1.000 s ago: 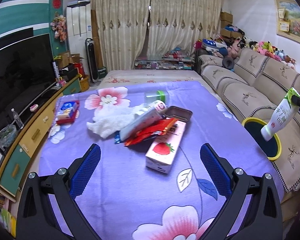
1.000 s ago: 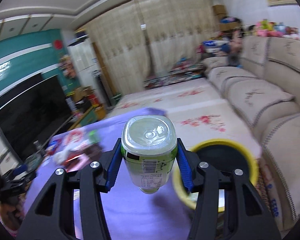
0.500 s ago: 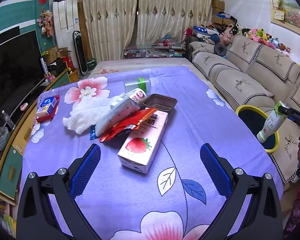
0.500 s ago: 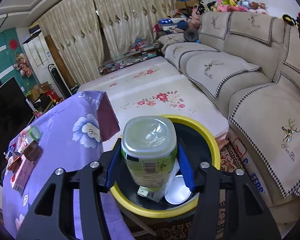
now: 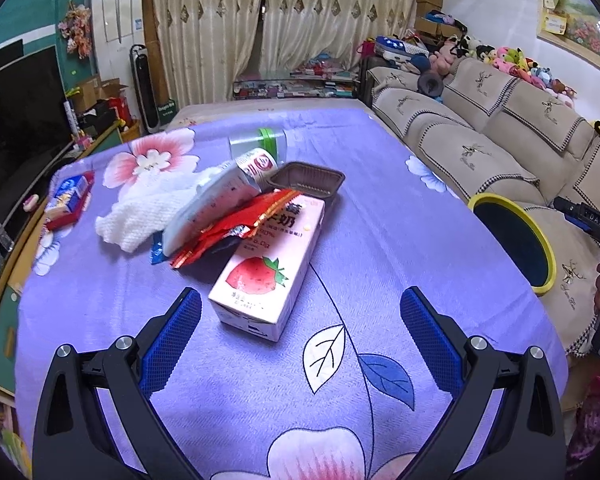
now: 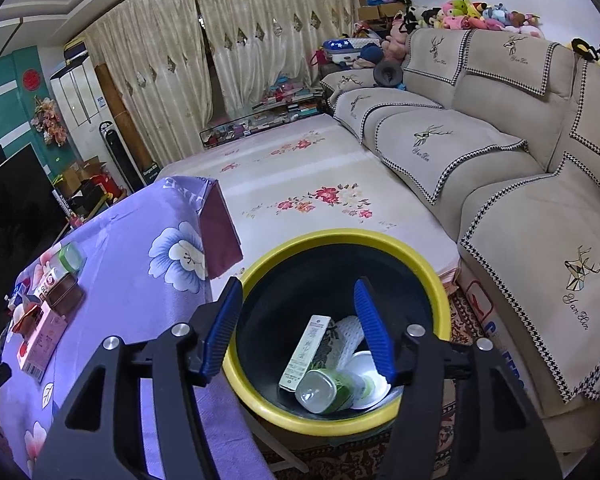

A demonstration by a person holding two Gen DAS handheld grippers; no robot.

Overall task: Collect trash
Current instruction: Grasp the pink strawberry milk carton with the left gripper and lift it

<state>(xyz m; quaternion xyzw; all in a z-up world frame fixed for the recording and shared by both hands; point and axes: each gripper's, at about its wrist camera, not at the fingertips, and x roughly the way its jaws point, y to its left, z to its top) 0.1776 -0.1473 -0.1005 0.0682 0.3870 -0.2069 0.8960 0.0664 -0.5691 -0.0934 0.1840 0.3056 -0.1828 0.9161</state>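
Although the right gripper [image 6: 298,328] hangs directly over the yellow-rimmed bin [image 6: 428,268], its fingers stand apart with nothing between them. Inside the bin lie a green-labelled bottle [image 6: 320,390] on its side, a slim white-and-green box [image 6: 306,352], white foam netting [image 6: 346,330] and a white lid [image 6: 370,364].

Remaining trash sits on the purple floral tablecloth [image 5: 380,220], well apart from the bin and on the far side of it from the sofa [image 6: 500,152]. Nearest item: the pink strawberry milk carton [image 5: 268,268], lying flat. Piled against its far end are a red snack wrapper [image 5: 236,226], a grey-white pouch [image 5: 216,208], a white knitted cloth [image 5: 140,216], a brown plastic tray [image 5: 306,180], a small cup with a red logo [image 5: 258,164] and a clear container with a green band [image 5: 256,140]. A blue-and-red packet [image 5: 68,196] lies apart, farther from the bin than the pile.

The left gripper [image 5: 300,332] hovers just short of the carton, fingers wide apart — empty. The carton's near end lies between the finger lines, closer to the left finger [image 5: 172,336]; its long axis runs away from the gripper, slanting toward the bin side.

Judgement: the left gripper is the nearer one. A short advance would straddle the carton across its narrow width — the slant may call for a slight wrist turn. The wrapper overlapping the far end could drag along.
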